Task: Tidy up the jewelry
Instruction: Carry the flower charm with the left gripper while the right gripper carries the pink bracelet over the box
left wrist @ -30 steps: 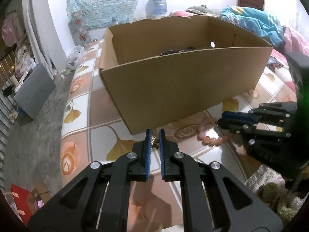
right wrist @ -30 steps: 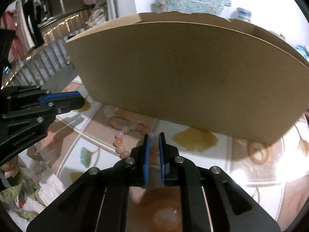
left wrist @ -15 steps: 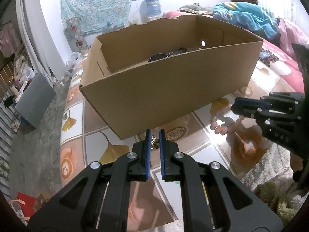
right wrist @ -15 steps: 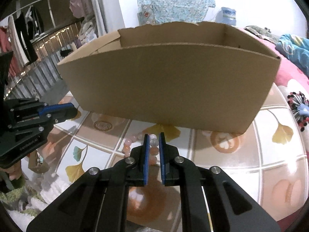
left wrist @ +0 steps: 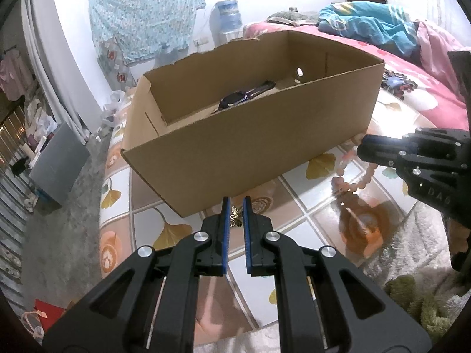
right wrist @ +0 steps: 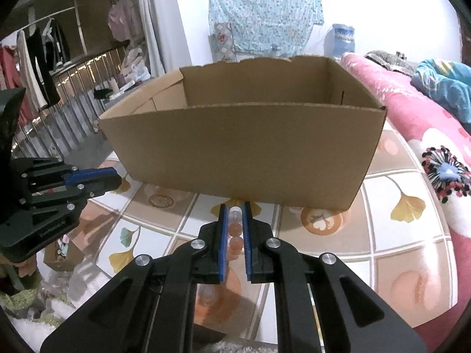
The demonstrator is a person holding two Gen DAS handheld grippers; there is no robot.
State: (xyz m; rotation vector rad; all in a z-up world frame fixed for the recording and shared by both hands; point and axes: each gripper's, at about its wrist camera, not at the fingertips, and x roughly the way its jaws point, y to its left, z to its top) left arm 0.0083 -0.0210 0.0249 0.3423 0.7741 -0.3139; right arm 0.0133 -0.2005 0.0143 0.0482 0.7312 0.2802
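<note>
My left gripper point(left wrist: 235, 206) is shut on a small gold butterfly ornament point(left wrist: 235, 215), held in the air in front of the open cardboard box point(left wrist: 265, 158). A dark watch point(left wrist: 235, 100) lies inside the box. My right gripper point(right wrist: 235, 209) is shut on a pink bead bracelet point(right wrist: 235, 229). In the left wrist view the bracelet point(left wrist: 350, 173) hangs from the right gripper point(left wrist: 365, 147) above the mat, near the box's right corner. The left gripper point(right wrist: 113, 178) shows at the left of the right wrist view.
The box point(right wrist: 244, 150) stands on a tiled mat with ginkgo leaf prints point(left wrist: 321, 214). A pink floral bed point(right wrist: 412, 108) lies to the right. A grey bin point(left wrist: 59, 170) stands on the floor at the left. A shaggy rug point(left wrist: 412, 264) borders the mat.
Both grippers have risen and drawn back from the box, each with its item. The bracelet has come up off the mat and now hangs. More of the box's inside shows.
</note>
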